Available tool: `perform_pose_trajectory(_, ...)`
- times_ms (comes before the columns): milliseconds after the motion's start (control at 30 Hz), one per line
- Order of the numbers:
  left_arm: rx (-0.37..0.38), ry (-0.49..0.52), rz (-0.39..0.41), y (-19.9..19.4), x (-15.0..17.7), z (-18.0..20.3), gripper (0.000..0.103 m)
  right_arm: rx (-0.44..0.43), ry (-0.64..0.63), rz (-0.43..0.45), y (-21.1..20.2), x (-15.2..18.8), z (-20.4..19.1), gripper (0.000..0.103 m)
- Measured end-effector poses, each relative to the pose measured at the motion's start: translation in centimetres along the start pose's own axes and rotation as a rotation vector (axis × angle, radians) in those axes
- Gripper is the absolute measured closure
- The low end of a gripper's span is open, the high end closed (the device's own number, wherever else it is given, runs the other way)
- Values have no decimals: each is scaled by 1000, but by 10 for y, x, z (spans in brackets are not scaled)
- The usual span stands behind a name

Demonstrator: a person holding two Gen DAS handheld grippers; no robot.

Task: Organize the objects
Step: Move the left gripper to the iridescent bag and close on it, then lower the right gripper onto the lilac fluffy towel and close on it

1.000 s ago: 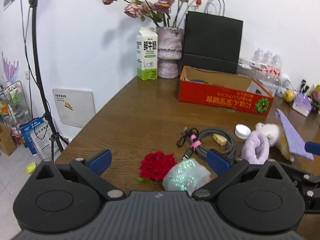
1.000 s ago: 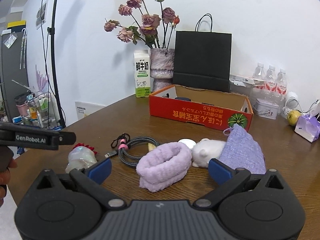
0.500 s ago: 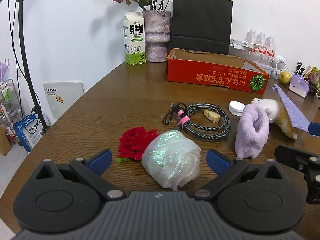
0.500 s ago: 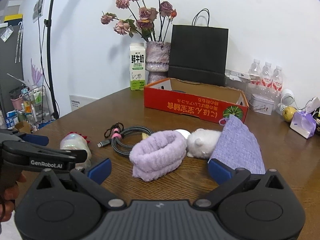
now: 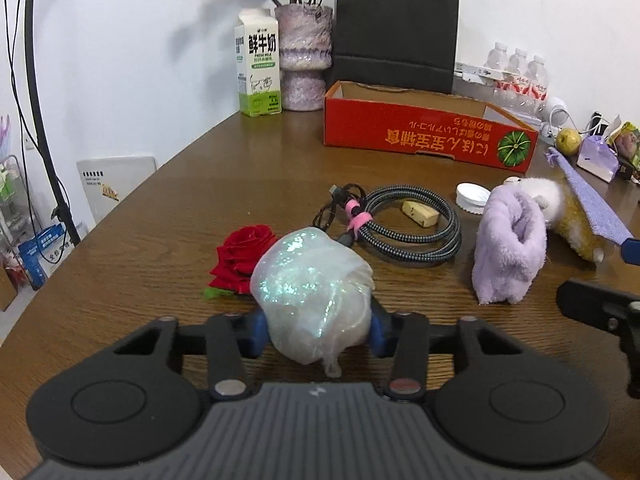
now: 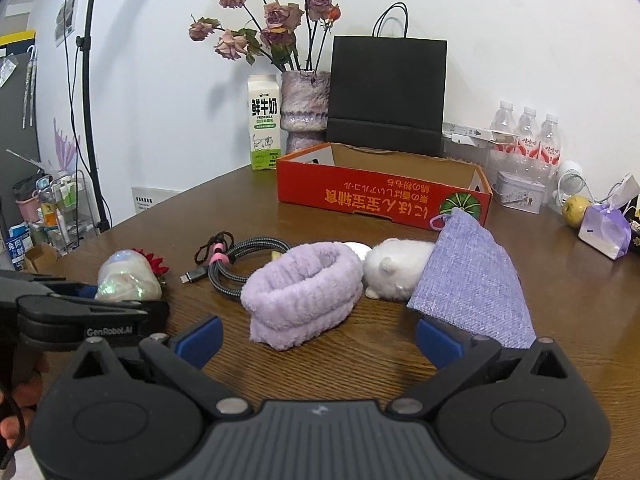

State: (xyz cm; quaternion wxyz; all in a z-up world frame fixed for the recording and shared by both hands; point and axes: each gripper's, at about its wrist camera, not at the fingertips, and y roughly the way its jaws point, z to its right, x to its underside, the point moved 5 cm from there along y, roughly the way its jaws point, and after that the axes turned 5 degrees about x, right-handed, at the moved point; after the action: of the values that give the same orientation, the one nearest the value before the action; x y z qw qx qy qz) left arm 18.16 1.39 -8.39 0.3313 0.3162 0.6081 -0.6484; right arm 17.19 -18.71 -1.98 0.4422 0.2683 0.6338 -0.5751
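Observation:
My left gripper (image 5: 316, 334) is shut on an iridescent white bundle (image 5: 312, 292) resting on the brown table; it also shows in the right wrist view (image 6: 128, 278). A red rose (image 5: 244, 256) lies just behind it. My right gripper (image 6: 318, 334) is open and empty, just in front of a lilac fluffy band (image 6: 302, 288). A coiled grey cable (image 5: 404, 226), a white plush toy (image 6: 396, 266), a lilac pouch (image 6: 472, 276) and a white lid (image 5: 472, 198) lie nearby. An open red cardboard box (image 6: 380, 196) stands behind them.
A milk carton (image 6: 263, 122), a vase of dried flowers (image 6: 304, 110) and a black paper bag (image 6: 386, 98) stand against the wall. Water bottles (image 6: 528, 132), a tin (image 6: 520, 196), an apple (image 6: 576, 210) and a small lilac bag (image 6: 606, 232) crowd the back right.
My left gripper moved forward around the iridescent bundle and closed on it. The right gripper edged closer to the lilac band and stayed open.

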Motion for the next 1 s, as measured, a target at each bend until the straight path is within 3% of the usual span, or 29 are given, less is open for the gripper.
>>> perform_pose_trajectory(400,12,37,89,-21,-18,1,61,-6,-11,-6,13,-1,-8,0)
perform_pose_trajectory(1000,16,16,94,-8,-28,-17,60,20,-32,-36,49,-10,-20,0)
